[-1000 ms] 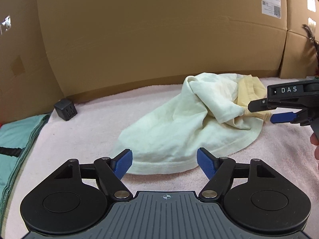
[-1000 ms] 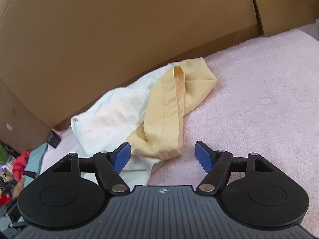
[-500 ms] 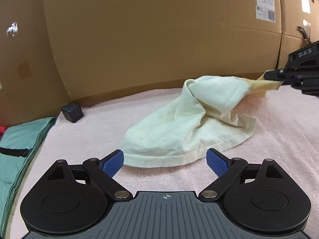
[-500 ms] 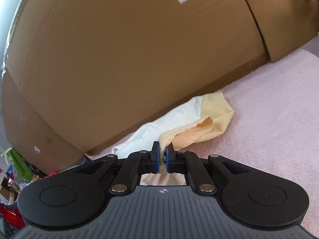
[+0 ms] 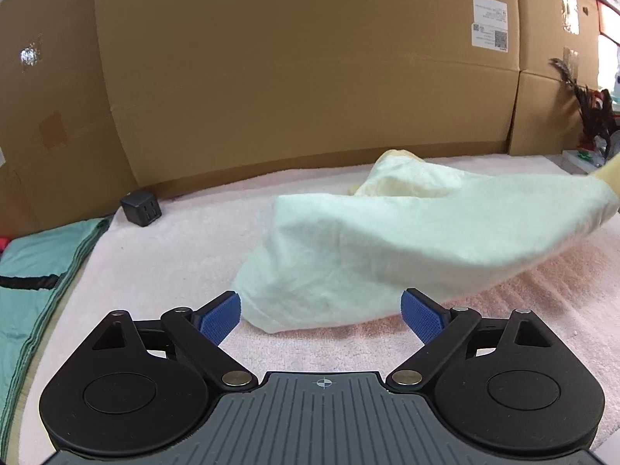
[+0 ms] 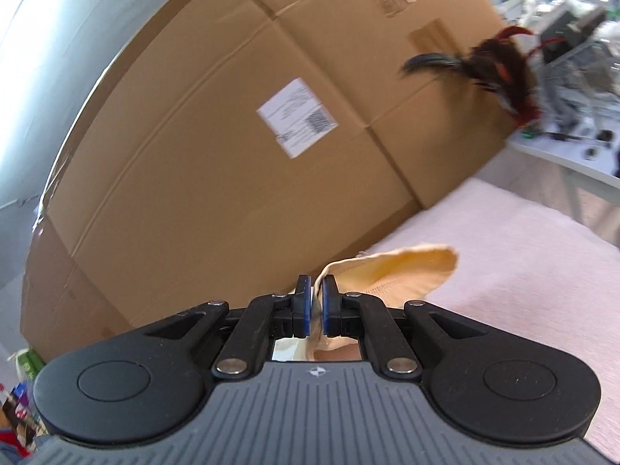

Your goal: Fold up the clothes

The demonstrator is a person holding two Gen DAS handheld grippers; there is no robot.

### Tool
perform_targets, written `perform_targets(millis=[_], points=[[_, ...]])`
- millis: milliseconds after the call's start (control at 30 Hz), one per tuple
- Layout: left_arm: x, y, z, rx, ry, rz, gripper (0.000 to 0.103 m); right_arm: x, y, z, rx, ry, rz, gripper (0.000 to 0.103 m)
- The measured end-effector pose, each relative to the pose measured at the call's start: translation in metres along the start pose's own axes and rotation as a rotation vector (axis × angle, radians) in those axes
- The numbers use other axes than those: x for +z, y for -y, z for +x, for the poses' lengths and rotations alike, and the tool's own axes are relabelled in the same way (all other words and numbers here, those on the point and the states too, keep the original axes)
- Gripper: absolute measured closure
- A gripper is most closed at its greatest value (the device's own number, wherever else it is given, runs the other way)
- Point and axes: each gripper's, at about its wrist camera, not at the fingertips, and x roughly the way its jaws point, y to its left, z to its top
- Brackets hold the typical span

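The right gripper was clamped on a yellow edge of the garment, its blue pads pinching the cloth between them. Those jaws had been closing within the last second: a second earlier they stood wide with the yellow band lying loose ahead of them, and half a second ago they were already shut on it. In the right wrist view a yellow flap stuck out past the pads toward 1 o'clock over the pink towel surface.

The left gripper stood with its jaws apart and nothing between them; they had opened a little wider over that same second. Just ahead of it, at 12 o'clock, the near hem of the garment rested on the pink surface. Farther out the cream cloth rose toward 2 o'clock, drawn up and out to the picture's right edge, where earlier it lay slumped in a heap. Beyond it at 10 o'clock sat a small black cube and, nearer at 9 o'clock, a green folded stack, with the cardboard boxes behind.

By my judgement, the pull was spreading the garment out for folding, and the free hem was there for the left gripper to take.
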Motion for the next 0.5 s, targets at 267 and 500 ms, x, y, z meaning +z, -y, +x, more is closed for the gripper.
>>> perform_targets(millis=[267, 500], points=[[-0.001, 0.010, -0.004, -0.015, -0.002, 0.014, 0.007, -0.009, 0.026, -0.013, -0.091, -0.036, 0.024, 0.094], [0.000, 0.016, -0.001, -0.045, -0.005, 0.031, 0.007, -0.048, 0.023, 0.023, -0.080, -0.292, 0.048, 0.058]])
